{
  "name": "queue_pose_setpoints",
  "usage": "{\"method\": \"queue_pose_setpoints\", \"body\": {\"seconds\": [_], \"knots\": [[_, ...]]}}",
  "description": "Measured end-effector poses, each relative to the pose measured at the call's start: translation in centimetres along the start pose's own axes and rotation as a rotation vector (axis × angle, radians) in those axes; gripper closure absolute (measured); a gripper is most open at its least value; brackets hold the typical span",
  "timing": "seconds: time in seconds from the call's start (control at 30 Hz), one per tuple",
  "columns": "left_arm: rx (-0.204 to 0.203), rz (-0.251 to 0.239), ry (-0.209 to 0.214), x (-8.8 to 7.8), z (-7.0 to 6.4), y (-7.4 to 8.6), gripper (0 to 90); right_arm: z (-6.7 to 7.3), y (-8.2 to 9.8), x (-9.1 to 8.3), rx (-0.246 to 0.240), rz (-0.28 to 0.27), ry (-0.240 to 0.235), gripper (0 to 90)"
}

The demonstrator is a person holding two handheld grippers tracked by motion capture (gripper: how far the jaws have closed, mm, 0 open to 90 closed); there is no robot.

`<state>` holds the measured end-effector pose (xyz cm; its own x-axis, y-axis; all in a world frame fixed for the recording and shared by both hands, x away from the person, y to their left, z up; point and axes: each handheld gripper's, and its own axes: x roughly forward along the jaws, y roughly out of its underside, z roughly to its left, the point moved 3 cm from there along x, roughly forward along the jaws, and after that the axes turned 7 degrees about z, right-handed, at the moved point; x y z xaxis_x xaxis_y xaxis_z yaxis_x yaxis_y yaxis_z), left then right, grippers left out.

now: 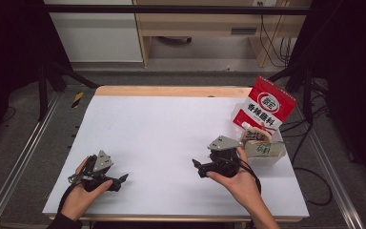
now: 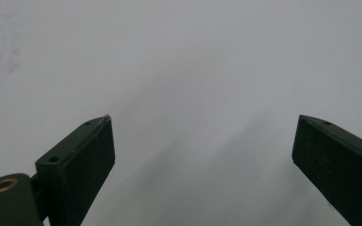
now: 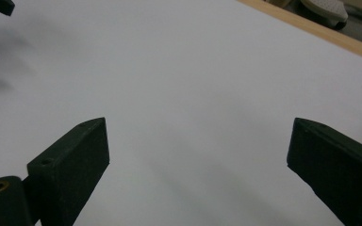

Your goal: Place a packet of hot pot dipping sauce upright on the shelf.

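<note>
Resting low on white worktop [image 1: 171, 138]: left tool [image 1: 119, 180] near front-left edge, right tool [image 1: 198, 167] right of centre; each with jaws wide apart, nothing between. Red-and-white seasoning packet [image 1: 265, 106], Chinese characters 香辣蘸料 on label, upright in clear plastic tub [image 1: 267, 153] just beside right tool, at worktop's right edge. Smaller sachets [image 1: 256, 136] in tub, print unreadable. Wooden desk [image 1: 205, 24] beyond worktop.

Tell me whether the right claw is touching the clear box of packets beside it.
Apart. The right gripper view shows the right claw open over bare white table; in the high view the clear box sits behind the hand.
</note>
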<state>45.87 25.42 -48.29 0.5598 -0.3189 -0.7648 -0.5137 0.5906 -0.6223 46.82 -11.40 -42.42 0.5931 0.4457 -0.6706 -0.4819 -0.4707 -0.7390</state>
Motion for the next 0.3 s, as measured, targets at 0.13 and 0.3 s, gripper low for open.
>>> {"method": "queue_pose_setpoints", "body": {"seconds": [0.13, 0.3], "knots": [[0.001, 0.001, 0.0, 0.0, 0.0, 0.0, 6.3, 0.3, 1.2, 0.8, 0.019, 0.009, 0.0, 6.6], [0.003, 0.0, -0.004, 0.0, 0.0, 0.0, 6.2, 1.2, 2.7, 2.2, 0.005, 0.027, -0.002, 6.3]]}}
